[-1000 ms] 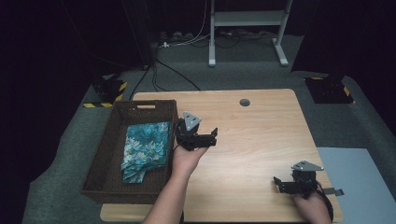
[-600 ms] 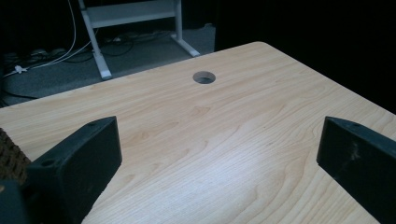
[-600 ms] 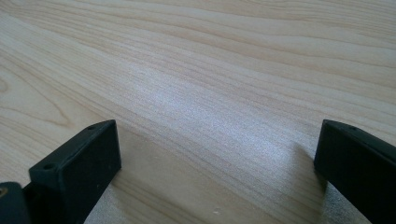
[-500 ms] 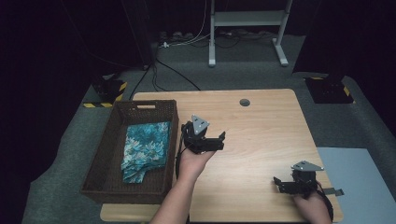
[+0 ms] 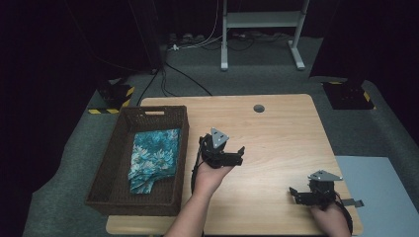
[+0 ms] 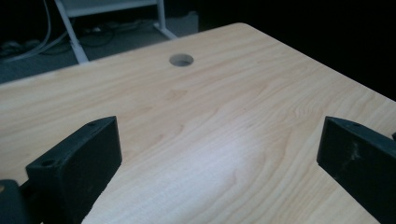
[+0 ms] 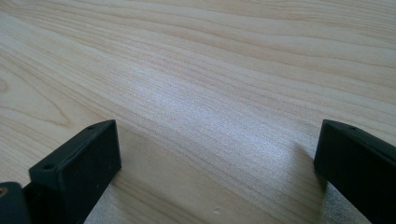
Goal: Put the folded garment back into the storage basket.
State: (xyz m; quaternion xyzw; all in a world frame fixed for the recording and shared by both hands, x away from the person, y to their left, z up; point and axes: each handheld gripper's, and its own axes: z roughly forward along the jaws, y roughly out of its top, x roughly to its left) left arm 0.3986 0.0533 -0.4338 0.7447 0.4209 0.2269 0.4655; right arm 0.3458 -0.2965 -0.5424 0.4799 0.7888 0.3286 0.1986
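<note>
both tongs are spread and empty: left tongs [image 5: 240, 154] over the wooden surface [image 5: 286, 133] just beside the wicker basket [image 5: 112, 153], right tongs [image 5: 295, 193] near the front edge. folded floral cloth [image 5: 152, 158] lies inside the basket; reaching back could snag its rim.

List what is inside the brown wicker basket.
The wicker basket holds one crumpled blue-green floral cloth, lying toward its right side; the dark woven floor shows to the left. Anything beneath the cloth is covered and cannot be seen.
</note>
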